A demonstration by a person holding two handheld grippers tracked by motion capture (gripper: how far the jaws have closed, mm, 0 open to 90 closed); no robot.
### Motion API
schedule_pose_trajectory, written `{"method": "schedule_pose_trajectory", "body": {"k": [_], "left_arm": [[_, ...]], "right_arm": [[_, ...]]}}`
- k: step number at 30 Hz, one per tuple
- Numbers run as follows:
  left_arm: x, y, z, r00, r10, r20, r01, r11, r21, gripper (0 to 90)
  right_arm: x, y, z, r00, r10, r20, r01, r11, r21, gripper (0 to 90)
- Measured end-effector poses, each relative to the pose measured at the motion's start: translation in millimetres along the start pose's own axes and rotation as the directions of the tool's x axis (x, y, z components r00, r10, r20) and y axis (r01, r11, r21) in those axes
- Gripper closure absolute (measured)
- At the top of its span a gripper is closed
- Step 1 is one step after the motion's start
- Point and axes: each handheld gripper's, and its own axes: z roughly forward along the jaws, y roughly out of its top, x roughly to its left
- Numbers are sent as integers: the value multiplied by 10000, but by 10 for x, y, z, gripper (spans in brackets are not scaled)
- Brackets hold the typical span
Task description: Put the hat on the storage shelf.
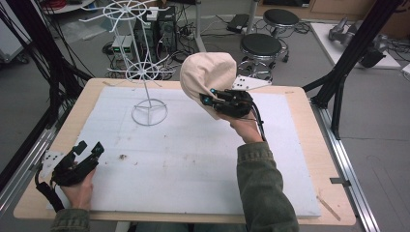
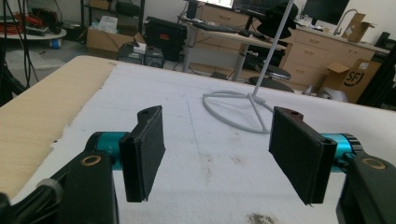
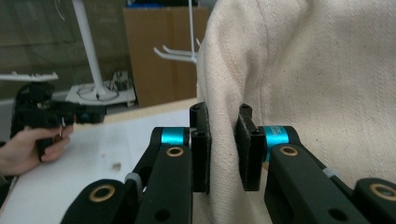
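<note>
cream hat pinched and held above the table

above the far middle of the white foam board, the right gripper holds a cream cloth hat off the surface. its two black jaws are almost closed, with a fold of the hat's fabric pressed between the pads. in the right gripper view the cloth hangs down through the narrow gap between the jaws and covers most of the right side of the picture. the hat bulges up and to the left of the gripper in the high view, and none of it touches the board. the person's right hand and a green sleeve come up from the bottom edge to the gripper body.

the left gripper sits low at the near left corner of the board, well apart from the hat. its jaws stand wide apart and nothing lies between them; in the left gripper view the bare board shows through the gap between the two pads.

a white wire rack stands on the far left part of the board, on a round ring base, with hooked arms at two levels on its thin pole. it stands to the left of the hat and apart from it. the board lies on a light wooden table, with stools and cables on the floor beyond.
</note>
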Motion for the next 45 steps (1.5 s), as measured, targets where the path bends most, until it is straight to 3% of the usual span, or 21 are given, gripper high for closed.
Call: {"method": "schedule_pose_trajectory", "body": {"k": [1,4,9,14,19,30,33,45], "left_arm": [[1,-1,3,10000,-4,-1,4,10000,-9,356],[-5,-5,10,10000,-2,11,2,10000,3,356],[-15,-5,11,10000,-19,21,19,10000,-9,356],[-10,-1,2,10000,-56,43,56,10000,-45,355],[-14,-2,4,10000,-43,50,43,10000,-43,355],[1,4,-6,9999,-161,29,162,9998,-121,355],[1,5,-8,9999,-146,30,147,9998,-128,356],[26,4,-31,9998,-197,10,198,9997,-157,356]], "right_arm": [[22,44,-22,9999,-31,-100,27,9993,-366,787],[46,128,-31,9997,-215,-148,209,9989,-427,787],[161,469,-21,9956,-871,-348,837,9923,-914,787],[241,625,-16,9926,-1109,-498,1037,9861,-1295,787],[255,732,6,9913,-1208,-521,1126,9839,-1384,787],[308,1186,92,9847,-1717,-285,1641,9707,-1756,787],[315,1254,117,9855,-1678,-259,1607,9712,-1758,786],[397,1836,426,9768,-2126,-257,2054,9641,-1683,786]]}}
